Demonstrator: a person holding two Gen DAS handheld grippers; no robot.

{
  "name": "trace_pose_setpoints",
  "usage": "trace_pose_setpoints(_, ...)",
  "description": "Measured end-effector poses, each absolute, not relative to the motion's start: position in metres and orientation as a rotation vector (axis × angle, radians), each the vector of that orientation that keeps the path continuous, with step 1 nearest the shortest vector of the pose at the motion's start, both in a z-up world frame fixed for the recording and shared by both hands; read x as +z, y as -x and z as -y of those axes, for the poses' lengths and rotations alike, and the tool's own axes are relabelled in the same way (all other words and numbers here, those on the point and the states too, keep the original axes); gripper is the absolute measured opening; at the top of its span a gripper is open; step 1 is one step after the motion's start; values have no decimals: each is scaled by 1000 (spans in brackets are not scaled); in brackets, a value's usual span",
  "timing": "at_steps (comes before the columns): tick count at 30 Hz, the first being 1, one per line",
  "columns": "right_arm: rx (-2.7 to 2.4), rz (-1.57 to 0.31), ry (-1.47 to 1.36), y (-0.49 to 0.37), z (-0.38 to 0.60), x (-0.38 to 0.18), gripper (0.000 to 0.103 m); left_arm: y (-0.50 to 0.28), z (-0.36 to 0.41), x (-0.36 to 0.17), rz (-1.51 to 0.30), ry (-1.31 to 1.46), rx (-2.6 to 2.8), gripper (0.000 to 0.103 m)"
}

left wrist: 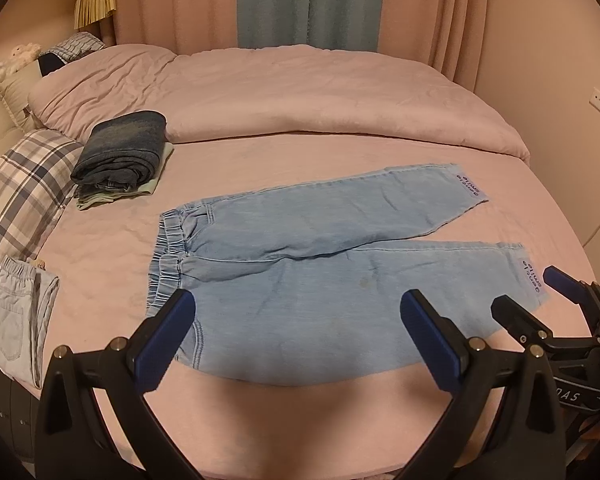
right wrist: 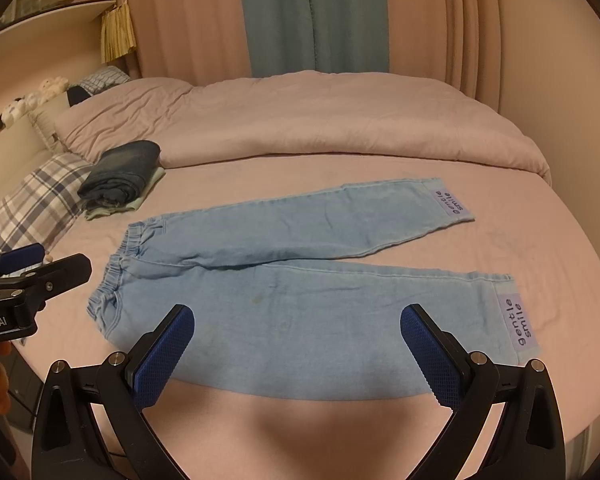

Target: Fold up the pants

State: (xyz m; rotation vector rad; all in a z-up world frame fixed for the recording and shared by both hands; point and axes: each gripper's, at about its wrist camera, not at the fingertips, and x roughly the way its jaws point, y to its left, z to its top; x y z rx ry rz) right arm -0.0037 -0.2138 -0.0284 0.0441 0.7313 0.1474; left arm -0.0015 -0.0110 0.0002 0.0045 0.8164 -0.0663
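Light blue denim pants (left wrist: 312, 264) lie flat on the pink bed, waistband to the left, both legs spread to the right with "gentle smile" labels at the cuffs; they also show in the right wrist view (right wrist: 300, 280). My left gripper (left wrist: 296, 320) is open and empty, hovering over the near leg by the waistband. My right gripper (right wrist: 296, 332) is open and empty over the near leg, closer to the cuff. The right gripper also shows in the left wrist view (left wrist: 528, 292), and the left gripper in the right wrist view (right wrist: 40, 264).
A folded stack of dark jeans (left wrist: 122, 156) on a pale green garment sits at the back left. Another light denim piece (left wrist: 16, 316) lies at the left bed edge. A plaid pillow (left wrist: 24, 184) and a bunched pink duvet (left wrist: 300, 96) lie behind.
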Motion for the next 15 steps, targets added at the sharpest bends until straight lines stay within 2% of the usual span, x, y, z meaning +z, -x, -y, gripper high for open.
trace_pose_setpoints(15, 148, -733, -43, 5, 213, -30, 102, 1, 15, -2, -826, -12, -70, 103)
